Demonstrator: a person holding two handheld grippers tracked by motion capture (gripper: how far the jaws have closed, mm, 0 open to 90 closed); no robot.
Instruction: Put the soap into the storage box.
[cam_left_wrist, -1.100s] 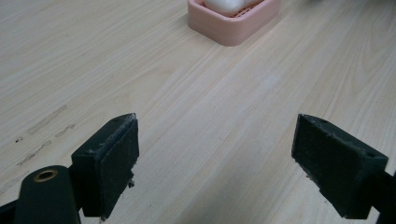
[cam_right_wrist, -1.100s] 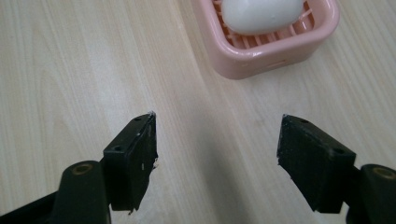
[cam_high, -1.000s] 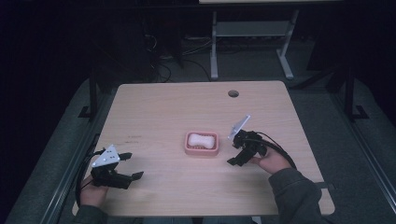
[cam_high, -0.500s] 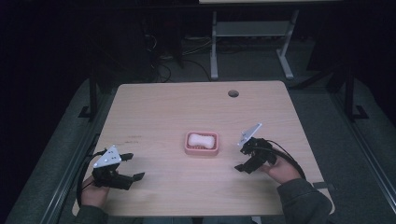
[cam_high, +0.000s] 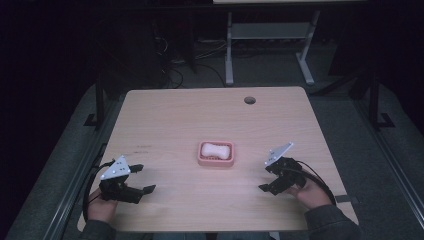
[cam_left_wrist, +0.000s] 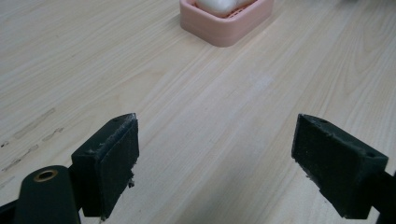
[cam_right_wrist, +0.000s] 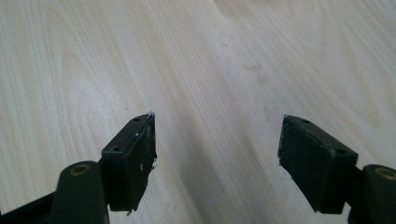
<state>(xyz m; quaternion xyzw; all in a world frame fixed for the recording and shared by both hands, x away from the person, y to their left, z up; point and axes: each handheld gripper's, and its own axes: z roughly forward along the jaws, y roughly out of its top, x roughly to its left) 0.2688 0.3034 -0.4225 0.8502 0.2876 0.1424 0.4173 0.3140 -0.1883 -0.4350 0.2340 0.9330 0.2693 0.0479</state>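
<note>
A pink soap dish sits near the middle of the wooden table, with a white bar of soap lying in it. My left gripper rests at the near left, open, nothing between its jaws. In the left gripper view the left gripper points at the pink dish, well ahead and apart, with the soap cut off by the top edge. My right gripper is at the near right, open and empty, apart from the dish. In the right gripper view the right gripper hangs over bare wood.
A round cable hole lies near the table's far edge. Faint dark marks show on the wood at the left. A metal desk frame stands on the dark floor beyond. A person's hands hold both grippers at the near edge.
The right gripper has drawn back from beside the soap dish toward the near right of the table. The left gripper has stayed where it was.
</note>
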